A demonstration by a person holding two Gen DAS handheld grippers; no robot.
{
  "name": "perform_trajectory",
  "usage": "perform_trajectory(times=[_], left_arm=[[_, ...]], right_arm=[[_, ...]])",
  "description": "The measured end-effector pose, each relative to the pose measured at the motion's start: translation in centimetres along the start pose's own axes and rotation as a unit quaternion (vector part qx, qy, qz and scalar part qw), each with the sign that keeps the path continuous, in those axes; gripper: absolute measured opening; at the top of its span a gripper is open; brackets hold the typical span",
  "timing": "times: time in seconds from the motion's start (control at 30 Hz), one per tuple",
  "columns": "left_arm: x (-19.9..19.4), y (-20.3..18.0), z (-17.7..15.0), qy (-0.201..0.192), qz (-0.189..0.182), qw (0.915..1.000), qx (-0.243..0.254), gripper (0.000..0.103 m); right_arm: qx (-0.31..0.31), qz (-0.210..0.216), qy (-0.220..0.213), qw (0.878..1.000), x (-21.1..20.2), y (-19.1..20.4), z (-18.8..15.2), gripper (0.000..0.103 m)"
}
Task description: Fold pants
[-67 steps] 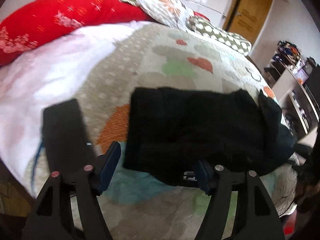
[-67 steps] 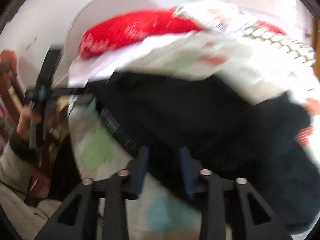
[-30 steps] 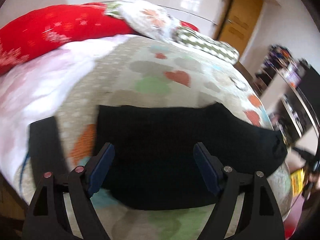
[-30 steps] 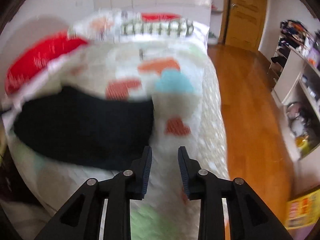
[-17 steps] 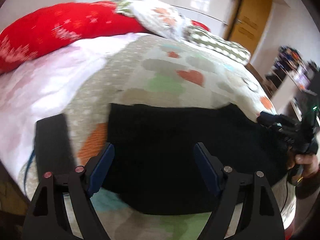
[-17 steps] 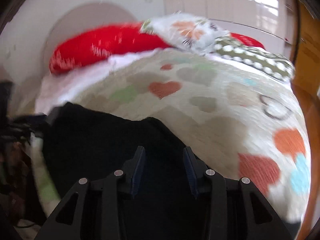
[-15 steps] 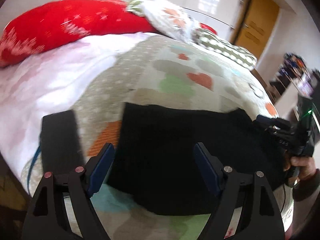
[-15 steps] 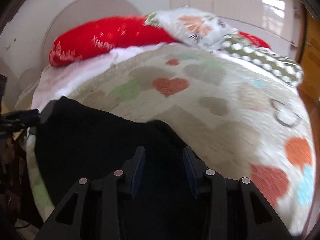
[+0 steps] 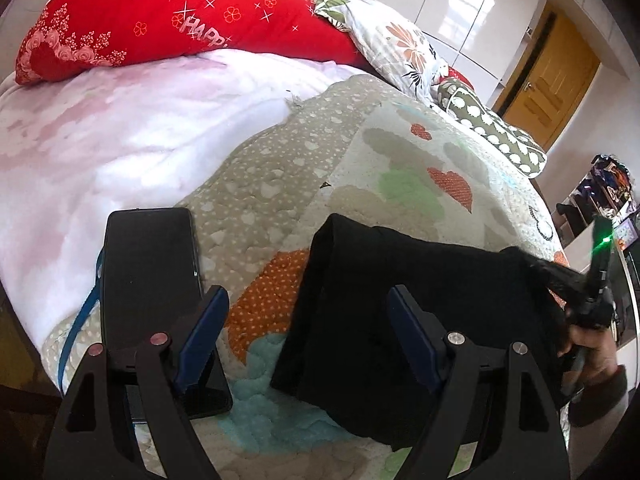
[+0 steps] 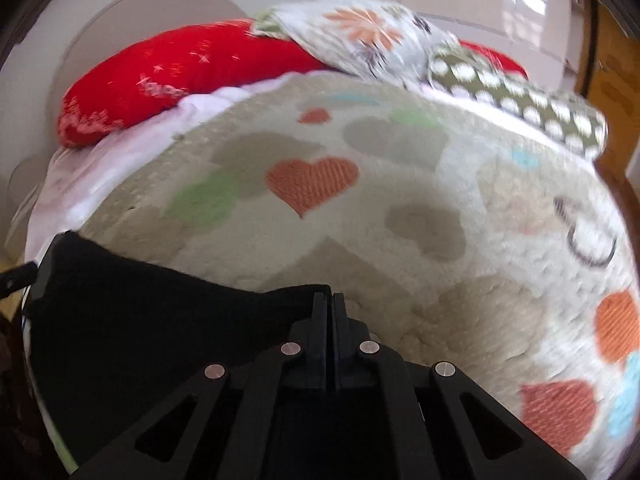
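The black pants (image 9: 424,304) lie folded on the heart-patterned quilt (image 9: 360,168) near the bed's front edge. My left gripper (image 9: 308,320) is open and empty, hovering over the pants' left edge. My right gripper (image 10: 329,304) is shut on the pants' far right corner (image 10: 296,296); the pants (image 10: 140,320) stretch left from it. In the left wrist view the right gripper (image 9: 576,284) and the hand holding it show at the pants' right end.
A black phone (image 9: 148,280) lies on the quilt left of the pants, under my left finger. A red pillow (image 9: 160,20), a floral pillow (image 9: 392,48) and a dotted pillow (image 9: 492,136) line the bed's far side. A white blanket (image 9: 120,136) covers the left.
My right gripper has closed its fingers on the pants' corner; half a second ago they stood apart. The left gripper has shifted slightly left and stayed open.
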State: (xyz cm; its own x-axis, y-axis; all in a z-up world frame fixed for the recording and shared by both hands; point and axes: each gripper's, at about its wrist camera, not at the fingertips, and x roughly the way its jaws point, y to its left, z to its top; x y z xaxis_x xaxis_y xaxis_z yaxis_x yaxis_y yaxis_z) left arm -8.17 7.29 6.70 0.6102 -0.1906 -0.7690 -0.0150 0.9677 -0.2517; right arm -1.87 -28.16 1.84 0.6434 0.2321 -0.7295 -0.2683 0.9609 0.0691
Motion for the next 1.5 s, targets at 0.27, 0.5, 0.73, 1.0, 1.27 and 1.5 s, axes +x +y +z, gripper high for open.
perform_trajectory(times=[0.27, 0.5, 0.73, 1.0, 1.27, 1.5], left_arm=[[-1.6, -0.1, 0.1, -0.017, 0.001, 0.9997, 0.019, 0.082], [0.7, -3.8, -0.1, -0.011, -0.003, 0.9977, 0.067, 0.082], [6.5, -3.4, -0.3, 0.053, 0.033, 0.9966, 0.053, 0.084], [0.7, -5.0, -0.6, -0.015, 0.045, 0.9967, 0.066, 0.083], [-2.6, -10.7, -1.0, -0.051, -0.019, 0.9938, 0.097, 0.084], [0.4, -16.8, -3.5, 0.022, -0.079, 0.9845, 0.155, 0.084]], right_arm=[[-0.009, -0.026, -0.045, 0.999, -4.6, 2.3, -1.1, 0.036], [-0.048, 0.025, -0.037, 0.998, -4.9, 5.9, -3.6, 0.036], [0.016, 0.007, -0.006, 1.000, -1.4, 3.9, -4.0, 0.037], [0.027, -0.036, -0.014, 0.999, -8.2, 1.2, -9.3, 0.057], [0.074, -0.038, -0.017, 0.996, -14.0, -3.1, -17.6, 0.058], [0.154, -0.086, -0.058, 0.983, -19.5, -9.1, -19.9, 0.062]])
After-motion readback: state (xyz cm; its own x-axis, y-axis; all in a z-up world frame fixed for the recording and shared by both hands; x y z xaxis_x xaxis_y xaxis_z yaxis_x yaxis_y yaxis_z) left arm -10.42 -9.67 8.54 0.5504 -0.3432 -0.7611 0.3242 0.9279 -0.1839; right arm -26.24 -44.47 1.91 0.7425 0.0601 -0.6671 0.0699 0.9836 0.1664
